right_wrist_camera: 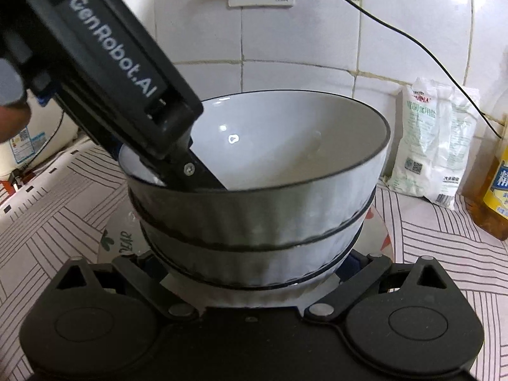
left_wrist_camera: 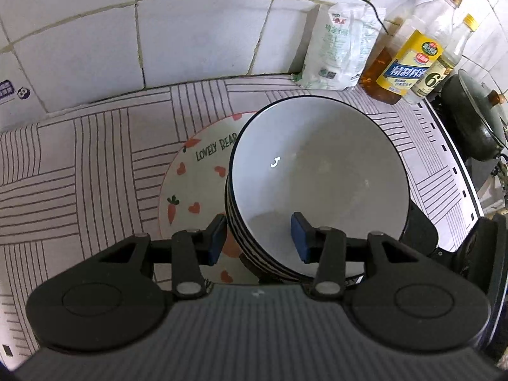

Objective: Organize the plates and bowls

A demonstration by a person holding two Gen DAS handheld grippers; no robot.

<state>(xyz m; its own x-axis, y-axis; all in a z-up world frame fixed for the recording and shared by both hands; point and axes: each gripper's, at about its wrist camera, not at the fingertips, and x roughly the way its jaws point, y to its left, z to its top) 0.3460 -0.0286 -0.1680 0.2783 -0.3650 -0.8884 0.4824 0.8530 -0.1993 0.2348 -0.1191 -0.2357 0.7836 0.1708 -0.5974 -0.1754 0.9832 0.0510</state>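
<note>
The left hand-held gripper is straddling, open, the top bowl's rim; the right hand-held gripper is spreading wide around the stacked bowls.

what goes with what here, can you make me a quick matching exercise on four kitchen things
Things
1. bowl stack
2. carrot plate
3. white bag
4. lidded pan

Places
A. leaning against the tiled wall
B. at the far right, past the counter mat's edge
C. flat on the mat under the bowls
D. on the plate, rim between the left gripper fingers

Pairs: 1-D, 2-C, 3-A, 4-B
</note>
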